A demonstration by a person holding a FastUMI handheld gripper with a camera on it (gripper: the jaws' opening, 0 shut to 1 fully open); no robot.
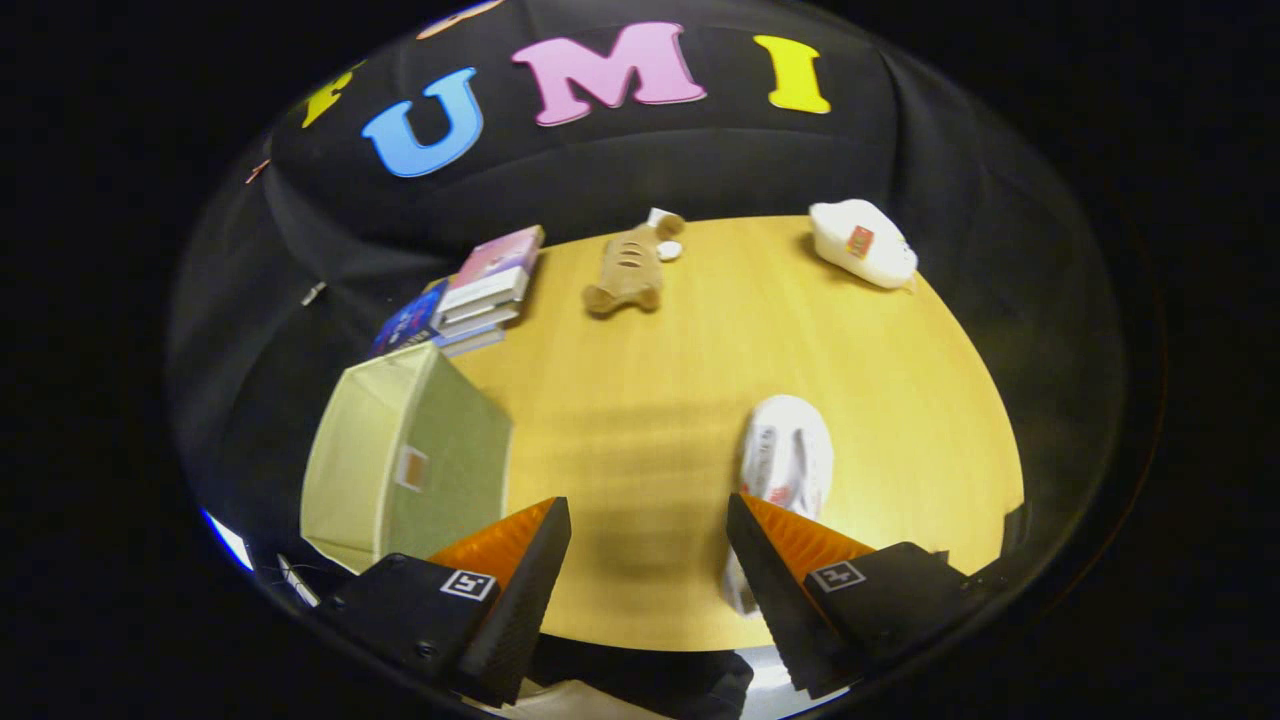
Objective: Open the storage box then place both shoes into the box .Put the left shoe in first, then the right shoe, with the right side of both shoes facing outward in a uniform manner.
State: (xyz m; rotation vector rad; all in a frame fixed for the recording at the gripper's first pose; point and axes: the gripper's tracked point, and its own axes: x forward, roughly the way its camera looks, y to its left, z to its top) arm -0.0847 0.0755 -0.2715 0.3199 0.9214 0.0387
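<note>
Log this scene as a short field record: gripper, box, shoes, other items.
gripper: gripper open, fingers apart, holding nothing
box: pale green storage box beside one finger, near the table edge
near shoe: white shoe just ahead of the other finger
far shoe: white shoe at the far edge
other: stacked books, plush toy

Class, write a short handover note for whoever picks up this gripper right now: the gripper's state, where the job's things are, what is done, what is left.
Gripper: open, holding nothing, above the wooden table.
Storage box: beside the left finger; whether it is open cannot be told.
Near shoe: on the table, just ahead of the right finger.
Second shoe: far corner of the table, by the wall.
Done: no shoe boxed yet.
Left: open the box if shut, then left shoe in, then right shoe, right sides outward.
</note>
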